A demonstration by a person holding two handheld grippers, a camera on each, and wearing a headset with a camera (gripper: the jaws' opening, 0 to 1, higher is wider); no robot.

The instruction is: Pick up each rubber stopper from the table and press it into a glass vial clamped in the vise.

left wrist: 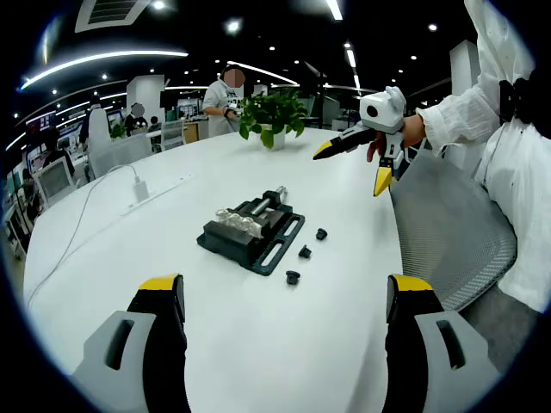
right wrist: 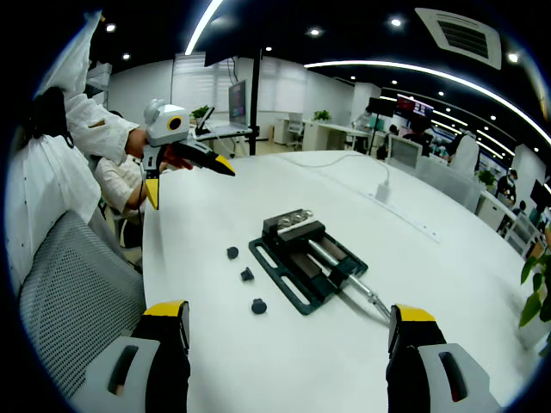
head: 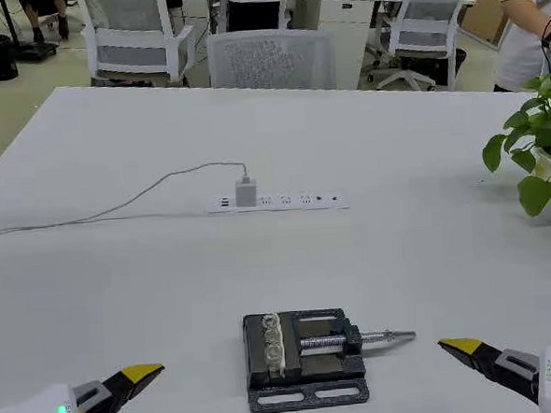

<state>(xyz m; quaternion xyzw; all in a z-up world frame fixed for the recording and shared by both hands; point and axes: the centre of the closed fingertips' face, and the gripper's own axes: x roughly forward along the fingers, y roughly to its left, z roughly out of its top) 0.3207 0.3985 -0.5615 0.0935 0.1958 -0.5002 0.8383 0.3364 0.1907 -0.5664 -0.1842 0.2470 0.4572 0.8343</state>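
A black vise (head: 304, 359) sits near the table's front edge with a row of clear glass vials (head: 273, 342) clamped upright in its jaws. Three small black rubber stoppers (left wrist: 305, 251) lie loose on the table beside the vise (left wrist: 251, 232), and also appear as stoppers (right wrist: 247, 274) in the right gripper view. My left gripper (head: 141, 374) hovers left of the vise, open and holding nothing. My right gripper (head: 460, 347) hovers to its right, also open. Each one appears in the other's view: right gripper (left wrist: 351, 169), left gripper (right wrist: 189, 183).
A white power strip (head: 277, 203) with a plugged charger and a grey cable lies across the table's middle. A potted plant (head: 539, 148) stands at the right edge. The vise's screw handle (head: 388, 334) sticks out to the right. Office chairs (head: 271, 59) line the far side.
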